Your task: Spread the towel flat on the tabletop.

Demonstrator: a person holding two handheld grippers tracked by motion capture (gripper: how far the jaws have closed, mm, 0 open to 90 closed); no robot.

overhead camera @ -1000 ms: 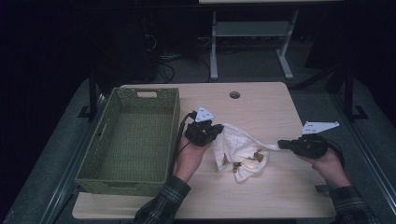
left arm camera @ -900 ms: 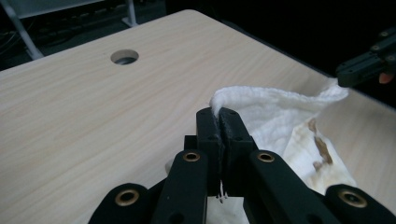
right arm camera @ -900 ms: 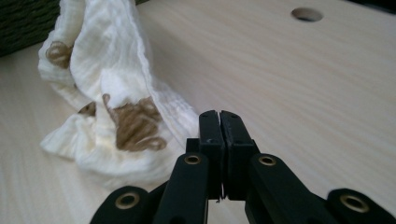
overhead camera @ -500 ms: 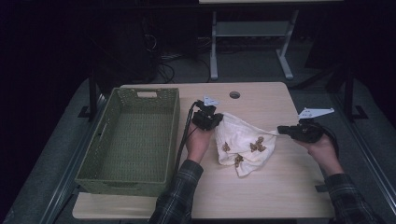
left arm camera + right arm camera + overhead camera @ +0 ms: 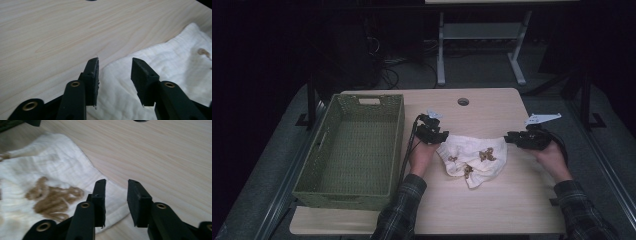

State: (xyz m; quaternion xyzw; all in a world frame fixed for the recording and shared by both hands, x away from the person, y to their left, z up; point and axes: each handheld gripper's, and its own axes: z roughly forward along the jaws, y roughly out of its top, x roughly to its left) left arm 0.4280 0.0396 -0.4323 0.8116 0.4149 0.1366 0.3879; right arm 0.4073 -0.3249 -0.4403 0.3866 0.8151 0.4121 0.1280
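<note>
white cloth [image 5: 473, 159] flat on table [image 5: 492, 200], green basket [image 5: 354, 150] left

Lab or recording workroom, not home. Evidence: light wood-grain table [image 5: 492, 200] with round cable port [image 5: 463, 101] standing on dark grey carpet; second desk's white metal frame [image 5: 482, 45] behind; loose cables [image 5: 387, 70] bundled on floor; black stand legs [image 5: 309, 105] flanking table; surroundings dim, tabletop lit. Green woven basket [image 5: 319, 165] as prop on table.

table: [image 5: 492, 210] light wood, round hole [image 5: 463, 101] near far edge
basket: [image 5: 327, 187] green woven, on left part
cloth: [image 5: 474, 157] white with brown patches, crumpled, at middle
</note>
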